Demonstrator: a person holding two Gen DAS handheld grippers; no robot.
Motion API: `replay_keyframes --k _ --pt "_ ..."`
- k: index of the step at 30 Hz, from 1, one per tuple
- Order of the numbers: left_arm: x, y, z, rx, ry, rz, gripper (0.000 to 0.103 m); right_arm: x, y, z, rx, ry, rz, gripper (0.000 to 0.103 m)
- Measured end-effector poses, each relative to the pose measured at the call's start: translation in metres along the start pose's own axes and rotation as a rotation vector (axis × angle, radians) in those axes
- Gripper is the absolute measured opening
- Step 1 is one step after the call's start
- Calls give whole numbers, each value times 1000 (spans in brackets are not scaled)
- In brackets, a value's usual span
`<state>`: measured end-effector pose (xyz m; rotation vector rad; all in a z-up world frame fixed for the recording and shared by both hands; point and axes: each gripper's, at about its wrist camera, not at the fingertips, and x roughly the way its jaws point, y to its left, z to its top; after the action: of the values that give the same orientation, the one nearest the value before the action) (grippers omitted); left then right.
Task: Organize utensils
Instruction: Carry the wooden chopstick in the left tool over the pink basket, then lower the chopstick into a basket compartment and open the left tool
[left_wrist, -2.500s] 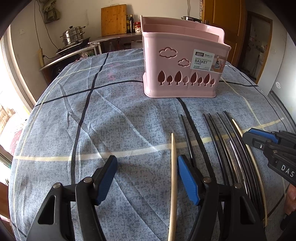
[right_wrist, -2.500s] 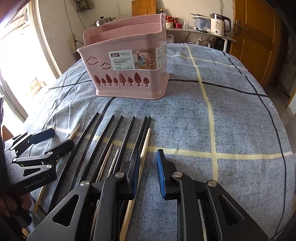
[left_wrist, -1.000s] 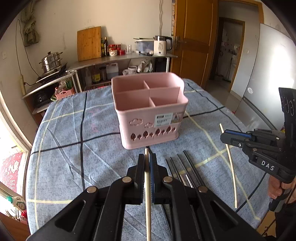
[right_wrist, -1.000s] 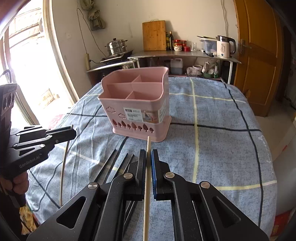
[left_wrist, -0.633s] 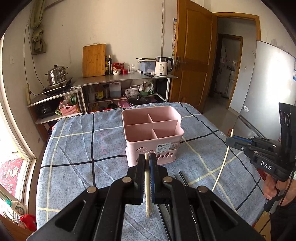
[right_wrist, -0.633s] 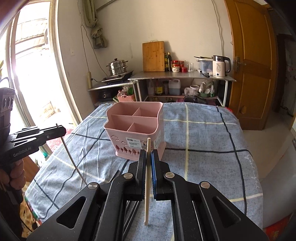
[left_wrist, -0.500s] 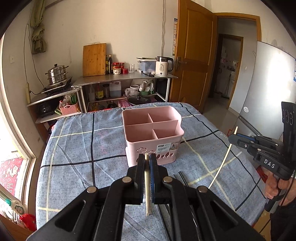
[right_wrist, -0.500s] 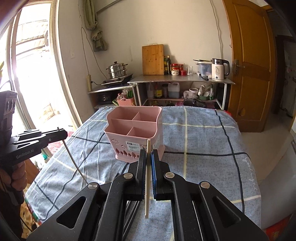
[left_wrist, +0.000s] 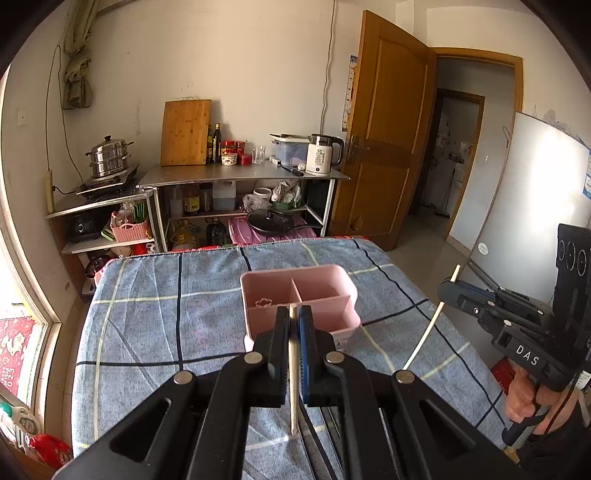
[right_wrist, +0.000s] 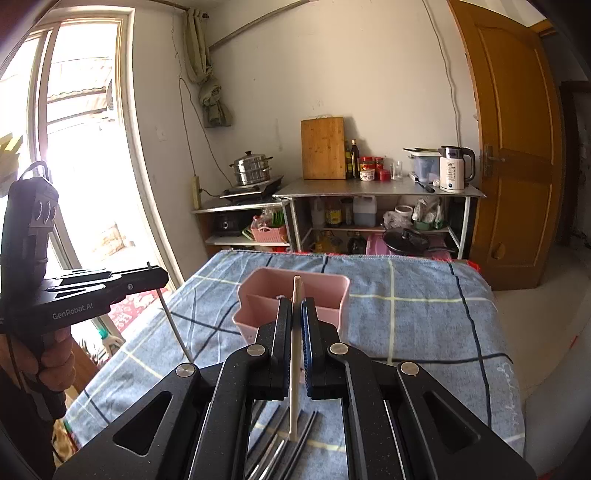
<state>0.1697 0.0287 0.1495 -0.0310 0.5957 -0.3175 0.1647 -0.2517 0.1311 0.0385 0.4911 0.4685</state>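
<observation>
A pink divided utensil basket (left_wrist: 334, 286) stands on the blue checked tablecloth (left_wrist: 147, 325); it also shows in the right wrist view (right_wrist: 258, 282). My left gripper (left_wrist: 293, 325) is shut on a pale wooden chopstick (left_wrist: 293, 384), held high above the table on the near side of the basket. My right gripper (right_wrist: 296, 317) is shut on a second pale wooden chopstick (right_wrist: 294, 369), also high on the basket's near side. Each gripper shows in the other's view: right gripper (left_wrist: 448, 291), left gripper (right_wrist: 157, 275). Several dark chopsticks (right_wrist: 273, 450) lie on the cloth below.
Behind the table stand metal shelves (left_wrist: 243, 177) with a kettle (left_wrist: 321, 153), a cutting board (left_wrist: 185, 133) and a steamer pot (left_wrist: 108, 157). A wooden door (left_wrist: 388, 133) is at the right. A window (right_wrist: 74, 166) is at the left.
Both grippers closed on pale chopsticks on the table and lifted them. They have kept rising, so the basket looks smaller and lower, seen more from above.
</observation>
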Motion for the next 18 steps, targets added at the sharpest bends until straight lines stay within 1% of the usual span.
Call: replay_keyframes --k 6,9,14,16,18 --pt "5 15 40 -40 -62 10 5 22 3 37 9 -60 12 5" --pt "12 22 55 -51 -83 21 5 34 4 51 26 -84 16 5" --pt "27 34 66 -83 -110 34 5 53 3 66 57 -113 23 5" --pt "34 39 67 -101 -112 23 5 60 5 68 60 -120 27 5" --pt "40 42 67 -101 -120 29 5 68 7 69 59 -121 32 5"
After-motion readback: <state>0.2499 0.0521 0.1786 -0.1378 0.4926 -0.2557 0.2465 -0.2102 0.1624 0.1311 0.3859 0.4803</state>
